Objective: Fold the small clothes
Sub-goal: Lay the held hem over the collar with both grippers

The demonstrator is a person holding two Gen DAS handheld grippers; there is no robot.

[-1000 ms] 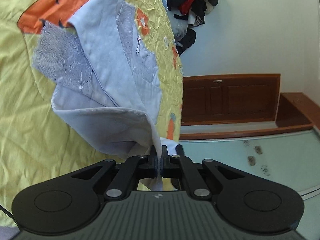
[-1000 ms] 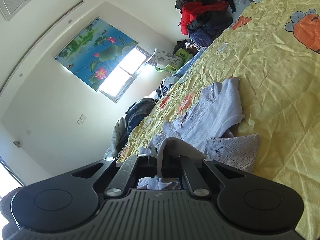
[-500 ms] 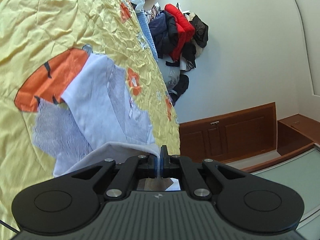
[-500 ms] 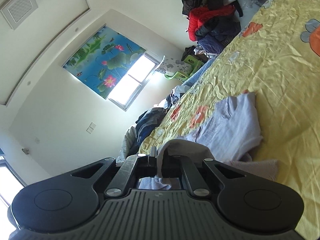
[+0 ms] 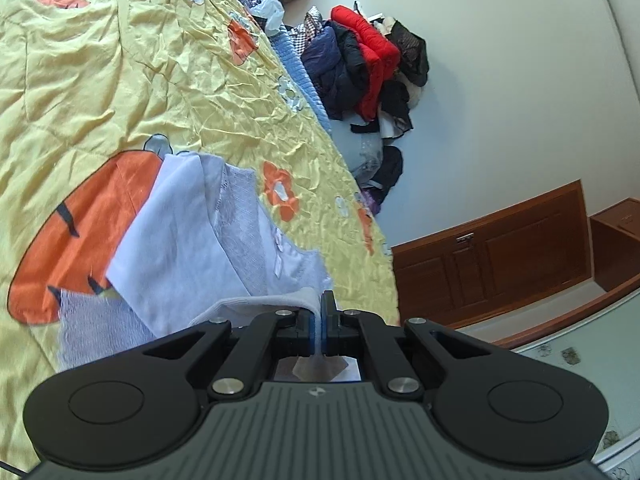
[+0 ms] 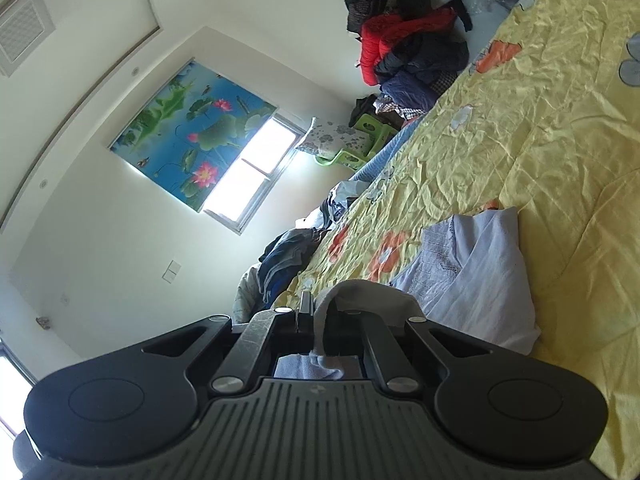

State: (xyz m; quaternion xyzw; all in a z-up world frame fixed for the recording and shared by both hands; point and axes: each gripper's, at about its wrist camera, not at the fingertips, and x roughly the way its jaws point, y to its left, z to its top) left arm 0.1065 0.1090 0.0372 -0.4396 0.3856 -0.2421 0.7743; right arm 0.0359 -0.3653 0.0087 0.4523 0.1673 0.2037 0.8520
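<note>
A small pale lilac garment with lace panels lies on the yellow bedspread, partly over an orange print. My left gripper is shut on a near edge of this garment, which is pinched between the pads and lifted off the bed. In the right wrist view the same garment stretches away over the bedspread. My right gripper is shut on another near edge, and the cloth drapes over its right finger. The stretch of cloth between the two grips is hidden behind the gripper bodies.
A heap of dark and red jackets sits at the bed's far edge against the wall. A wooden cabinet stands beyond the bed's side. More dark clothes and a green stool lie by the window.
Both grippers have carried the garment's near edge forward over the bed. The left one has also risen and rolled, so more bedspread and the jacket heap show in its view.
</note>
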